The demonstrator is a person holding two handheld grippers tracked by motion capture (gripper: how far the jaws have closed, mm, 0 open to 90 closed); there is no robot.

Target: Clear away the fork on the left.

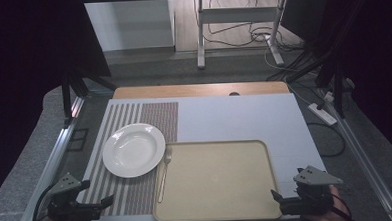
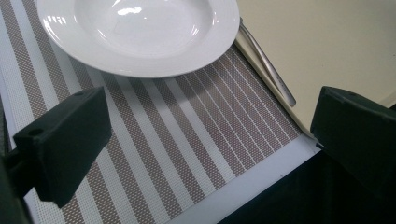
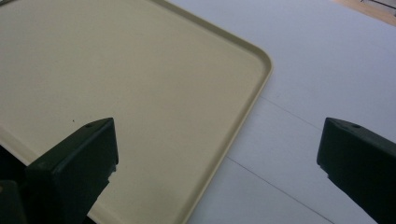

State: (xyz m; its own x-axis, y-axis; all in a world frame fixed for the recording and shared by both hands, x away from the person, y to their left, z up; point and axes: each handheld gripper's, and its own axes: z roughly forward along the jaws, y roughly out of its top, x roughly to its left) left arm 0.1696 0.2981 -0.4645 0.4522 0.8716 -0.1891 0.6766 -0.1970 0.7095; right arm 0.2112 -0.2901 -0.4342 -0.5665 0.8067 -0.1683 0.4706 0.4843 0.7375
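- The left gripper hangs at the near left corner of the table, jaws wide apart and holding nothing, over the near edge of the brown-and-white striped woven placemat.
- The right gripper sits at the near right, jaws likewise spread and empty, just off the near right corner of the flat beige plastic tray.
- The round white ceramic deep plate rests on the placemat, at about 1 o'clock from the left gripper and near it; in the left gripper view its rim fills the top.
- The slim silver metal fork lies along the seam between placemat and tray, its head touching or tucked under the plate's rim at the plate's 4 o'clock; which of the two I cannot tell.
- Likely risk: a glazed rim is slick, so a shallow pinch could let the plate slip or tip.
- Lifting or sliding the plate may drag the fork with it and send it skidding onto the tray.
- Pushing low across the mat could bunch the weave and shift everything.
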